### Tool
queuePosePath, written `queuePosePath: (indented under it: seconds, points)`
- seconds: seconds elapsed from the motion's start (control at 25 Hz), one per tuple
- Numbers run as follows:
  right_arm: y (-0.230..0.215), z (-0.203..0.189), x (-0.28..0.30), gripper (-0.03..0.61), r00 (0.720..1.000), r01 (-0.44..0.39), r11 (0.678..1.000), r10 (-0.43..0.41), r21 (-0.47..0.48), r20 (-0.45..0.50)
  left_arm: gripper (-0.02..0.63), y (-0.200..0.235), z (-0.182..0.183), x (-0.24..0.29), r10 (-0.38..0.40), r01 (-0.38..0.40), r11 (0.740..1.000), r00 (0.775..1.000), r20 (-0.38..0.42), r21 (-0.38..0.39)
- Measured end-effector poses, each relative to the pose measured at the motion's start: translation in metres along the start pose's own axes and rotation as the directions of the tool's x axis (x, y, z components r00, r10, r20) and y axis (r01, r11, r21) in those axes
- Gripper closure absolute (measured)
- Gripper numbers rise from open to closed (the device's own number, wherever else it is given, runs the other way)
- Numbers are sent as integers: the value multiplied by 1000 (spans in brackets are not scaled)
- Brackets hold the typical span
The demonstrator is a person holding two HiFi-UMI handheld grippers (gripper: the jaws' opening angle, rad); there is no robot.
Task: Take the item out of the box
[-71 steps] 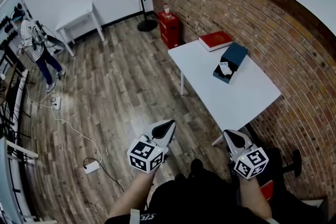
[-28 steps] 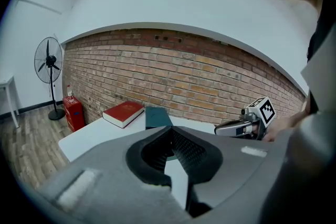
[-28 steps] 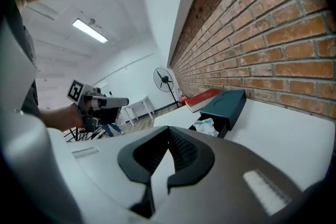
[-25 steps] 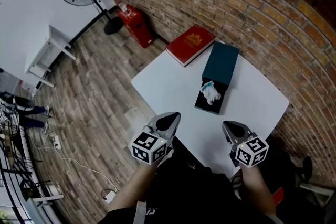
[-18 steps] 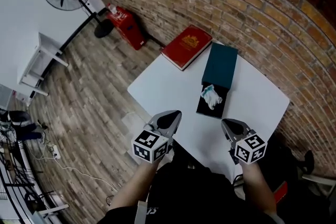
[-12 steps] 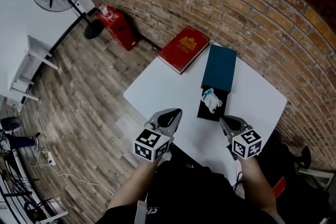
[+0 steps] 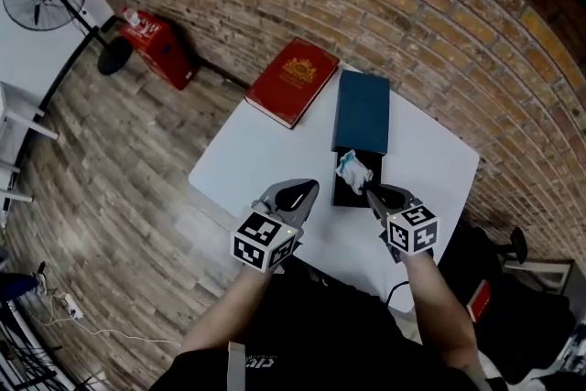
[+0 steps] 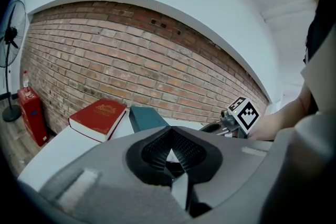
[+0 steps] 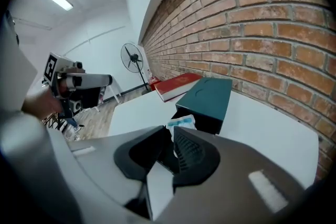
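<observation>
White worktop stands against a brick wall, with a wooden floor to its side. On it lies a teal box, long axis running away from the person, its near end open. A red book lies just beside the box, at an angle to it.

The item, a small white and pale-blue crumpled thing, sits in the open near end of the box and stands partly proud of it.

The right gripper is held at that open end, pointing at the item. Its fingers are opening and show only a narrow gap. The item lies just ahead of the tips, not between the pads. Whether a tip touches it cannot be settled from these views.

The left gripper is held over the near edge of the worktop, well apart from the box. Its fingers meet at the tips, with nothing held.
</observation>
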State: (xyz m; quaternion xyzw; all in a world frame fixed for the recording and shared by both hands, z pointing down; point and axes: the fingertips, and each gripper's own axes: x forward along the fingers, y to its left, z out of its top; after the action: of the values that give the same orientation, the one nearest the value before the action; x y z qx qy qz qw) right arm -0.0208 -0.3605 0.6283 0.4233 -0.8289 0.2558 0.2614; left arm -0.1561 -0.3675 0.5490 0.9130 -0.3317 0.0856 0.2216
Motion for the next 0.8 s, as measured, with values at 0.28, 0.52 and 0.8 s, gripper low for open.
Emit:
queuePosePath:
  seconds: [0.28, 0.52, 0.8]
  points:
    - [-5, -19, 31, 460, 992, 65, 997, -69, -44, -103, 607, 11, 0, 1, -52, 52, 999, 999, -11, 4]
    - [-6, -23, 56, 419, 978, 88, 994, -98, -63, -185, 607, 23, 0, -1, -67, 67, 998, 998, -1, -11]
    - [-16, -48, 83, 374, 922, 104, 972, -174, -212, -346, 607, 35, -7, -11, -56, 57, 997, 998, 5, -47]
